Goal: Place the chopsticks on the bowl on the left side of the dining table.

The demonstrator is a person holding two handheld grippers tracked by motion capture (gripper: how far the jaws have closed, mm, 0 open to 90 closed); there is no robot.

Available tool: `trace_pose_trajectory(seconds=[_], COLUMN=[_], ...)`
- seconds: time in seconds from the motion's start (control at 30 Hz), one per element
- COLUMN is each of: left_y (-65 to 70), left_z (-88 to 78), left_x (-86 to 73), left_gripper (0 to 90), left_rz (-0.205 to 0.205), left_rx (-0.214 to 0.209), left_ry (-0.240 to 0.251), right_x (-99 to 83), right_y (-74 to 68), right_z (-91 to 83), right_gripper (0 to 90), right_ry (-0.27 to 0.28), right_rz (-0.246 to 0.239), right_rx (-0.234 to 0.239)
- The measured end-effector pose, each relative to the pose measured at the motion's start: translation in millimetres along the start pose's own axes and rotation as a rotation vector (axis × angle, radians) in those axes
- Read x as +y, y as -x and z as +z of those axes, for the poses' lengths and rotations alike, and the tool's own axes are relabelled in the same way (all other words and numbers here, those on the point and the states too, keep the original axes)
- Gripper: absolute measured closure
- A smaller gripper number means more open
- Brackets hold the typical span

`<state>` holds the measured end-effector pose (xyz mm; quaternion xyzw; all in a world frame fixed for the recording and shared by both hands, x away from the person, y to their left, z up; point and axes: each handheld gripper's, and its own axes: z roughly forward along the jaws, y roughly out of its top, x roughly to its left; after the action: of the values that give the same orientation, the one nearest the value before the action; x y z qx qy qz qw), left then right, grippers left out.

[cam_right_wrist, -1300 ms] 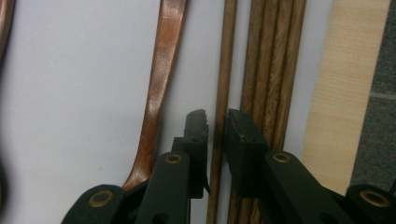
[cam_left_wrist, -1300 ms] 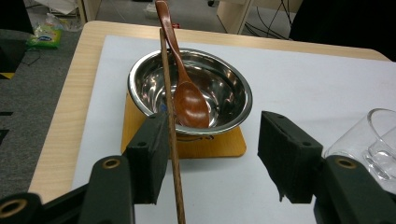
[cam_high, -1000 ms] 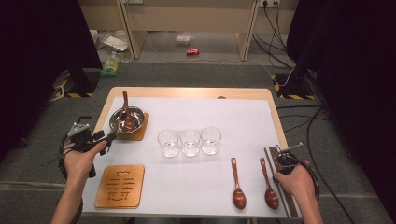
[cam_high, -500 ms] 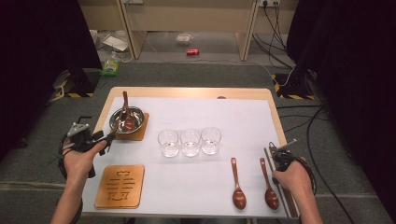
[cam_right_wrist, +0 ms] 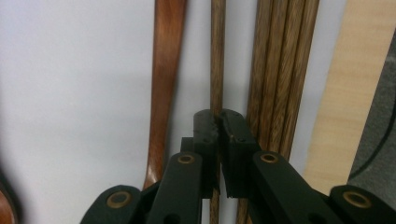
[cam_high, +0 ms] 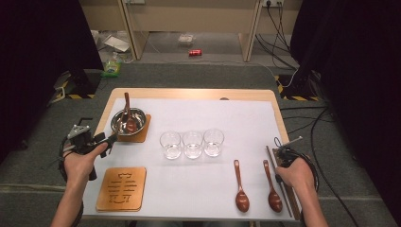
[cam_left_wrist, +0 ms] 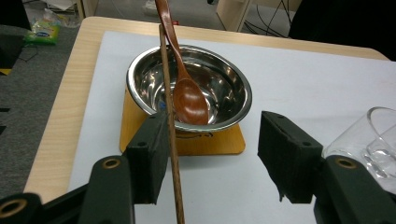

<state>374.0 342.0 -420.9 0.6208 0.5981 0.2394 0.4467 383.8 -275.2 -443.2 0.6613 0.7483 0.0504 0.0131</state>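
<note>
A steel bowl [cam_high: 137, 116] with a wooden spoon [cam_high: 128, 118] in it sits on a wooden coaster [cam_high: 142, 135] at the table's left. My left gripper [cam_high: 111, 140] points at it, open. In the left gripper view a chopstick [cam_left_wrist: 167, 93] runs along the left jaw's inner face and leans on the bowl [cam_left_wrist: 224, 84]; the right jaw stands well clear of the left gripper [cam_left_wrist: 212, 140] midline. My right gripper [cam_high: 280, 158] is low at the table's right edge. Its jaws have just been closing and the right gripper [cam_right_wrist: 219, 122] is shut on a single chopstick [cam_right_wrist: 217, 56].
Three empty glasses [cam_high: 192, 143] stand in a row mid-table. Two wooden spoons [cam_high: 241, 189] [cam_high: 273, 189] lie front right, beside a bundle of chopsticks [cam_high: 283, 189] along the right edge. A bare carved coaster [cam_high: 122, 188] lies front left. A white sheet [cam_high: 198, 198] covers the table.
The right hand has shifted slightly over the chopsticks at the right edge. The left hand and the bowl have kept still.
</note>
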Motion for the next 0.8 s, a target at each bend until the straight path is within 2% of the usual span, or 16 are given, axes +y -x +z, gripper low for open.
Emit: trace_pose_trajectory(seconds=[0.33, 0.8], left_y=[0.5, -0.3], left_z=[-0.3, 0.1], left_x=[0.2, -0.5], left_gripper=[42.5, 42.6], left_rz=[0.000, -0.002], left_rx=[-0.003, -0.001], left_ry=[0.001, 0.004], right_x=[11.5, 21.7], right_y=[-3.4, -9.3], right_z=[-12.9, -24.9], right_gripper=[85.7, 85.7], right_ry=[0.093, 0.162], right_rz=[0.003, -0.007], right_rx=[-0.003, -0.016])
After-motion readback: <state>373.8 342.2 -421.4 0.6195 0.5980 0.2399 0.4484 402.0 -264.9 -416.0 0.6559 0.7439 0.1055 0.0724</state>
